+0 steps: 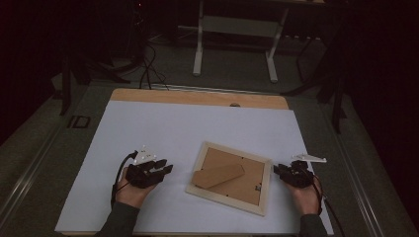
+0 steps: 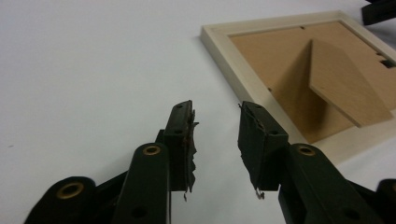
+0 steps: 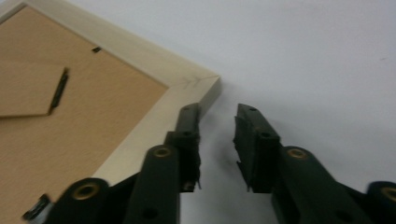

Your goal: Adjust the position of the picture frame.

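1. The picture frame [image 1: 230, 177] lies face down on the white surface [image 1: 148, 128], set at a slant, its brown backing board upward and its pale wooden border all around. The easel stand [image 1: 217, 176] on the back is folded out slightly; in the left gripper view it rises from the backing like a ramp.

2. The left gripper [image 1: 165, 169] sits near the frame's left edge but apart from it. In the left gripper view its jaws stand spread with nothing but bare white surface between them, and the frame's near corner [image 2: 208, 32] lies ahead and to one side.

3. The right gripper [image 1: 277, 171] is just beside the frame's right edge. In the right gripper view its jaws are spread with an empty gap; one jaw lies along the frame's outer edge near the corner [image 3: 205, 84], and I cannot tell whether it touches the wood. The frame is not pinched.

4. By my reading, the work is at an early stage: both hands flank the frame, yet neither has a hold on it. It rests flat and unlifted.

5. What seems left: take hold of the frame from either side, or work the stand or the small clips on the backing, then stand or turn it. None of that is done yet.
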`<state>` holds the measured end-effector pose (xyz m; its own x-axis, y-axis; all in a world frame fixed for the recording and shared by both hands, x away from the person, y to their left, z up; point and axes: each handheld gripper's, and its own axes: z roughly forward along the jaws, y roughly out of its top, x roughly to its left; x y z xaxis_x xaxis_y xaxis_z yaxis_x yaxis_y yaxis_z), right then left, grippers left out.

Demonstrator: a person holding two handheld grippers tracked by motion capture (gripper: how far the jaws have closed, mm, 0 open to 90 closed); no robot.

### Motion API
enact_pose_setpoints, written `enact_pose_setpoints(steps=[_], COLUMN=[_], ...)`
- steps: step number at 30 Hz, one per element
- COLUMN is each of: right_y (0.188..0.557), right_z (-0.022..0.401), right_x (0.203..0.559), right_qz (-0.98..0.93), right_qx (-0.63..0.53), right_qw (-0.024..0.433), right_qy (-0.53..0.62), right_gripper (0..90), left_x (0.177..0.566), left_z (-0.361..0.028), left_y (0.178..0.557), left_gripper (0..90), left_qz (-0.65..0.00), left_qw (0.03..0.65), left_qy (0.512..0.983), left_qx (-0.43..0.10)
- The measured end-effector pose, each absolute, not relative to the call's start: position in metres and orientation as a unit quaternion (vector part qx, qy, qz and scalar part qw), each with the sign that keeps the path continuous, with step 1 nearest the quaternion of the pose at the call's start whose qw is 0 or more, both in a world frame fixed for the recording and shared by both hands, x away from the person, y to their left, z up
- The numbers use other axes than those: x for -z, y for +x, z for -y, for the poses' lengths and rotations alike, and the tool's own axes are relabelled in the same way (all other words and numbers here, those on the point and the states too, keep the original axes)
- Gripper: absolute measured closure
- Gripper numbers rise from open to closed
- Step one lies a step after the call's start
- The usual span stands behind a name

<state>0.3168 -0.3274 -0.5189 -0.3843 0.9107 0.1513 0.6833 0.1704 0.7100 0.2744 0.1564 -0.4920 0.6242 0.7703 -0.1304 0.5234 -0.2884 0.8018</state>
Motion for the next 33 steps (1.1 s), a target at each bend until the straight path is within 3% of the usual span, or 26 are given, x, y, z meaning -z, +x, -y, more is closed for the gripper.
enact_pose_setpoints(steps=[5, 9, 15, 33], right_y=[0.314, 0.314, 0.313, 0.314], right_z=[0.324, 0.322, 0.32, 0.323], right_x=[0.52, 0.521, 0.522, 0.524], right_qz=[-0.756, -0.759, -0.767, -0.762], right_qx=[-0.364, -0.365, -0.366, -0.369], right_qw=[0.145, 0.135, 0.118, 0.101], right_qy=[0.524, 0.521, 0.515, 0.523], right_gripper=[89.1, 89.8, 90.0, 90.0], left_x=[0.495, 0.499, 0.505, 0.52], left_z=[-0.15, -0.145, -0.141, -0.117], left_y=[0.271, 0.267, 0.264, 0.248], left_gripper=[69.2, 70.9, 89.6, 90.0], left_qz=[-0.392, -0.376, -0.355, -0.298], left_qw=[0.437, 0.437, 0.426, 0.418], left_qy=[0.798, 0.808, 0.824, 0.855], left_qx=[-0.134, -0.125, -0.115, -0.068])
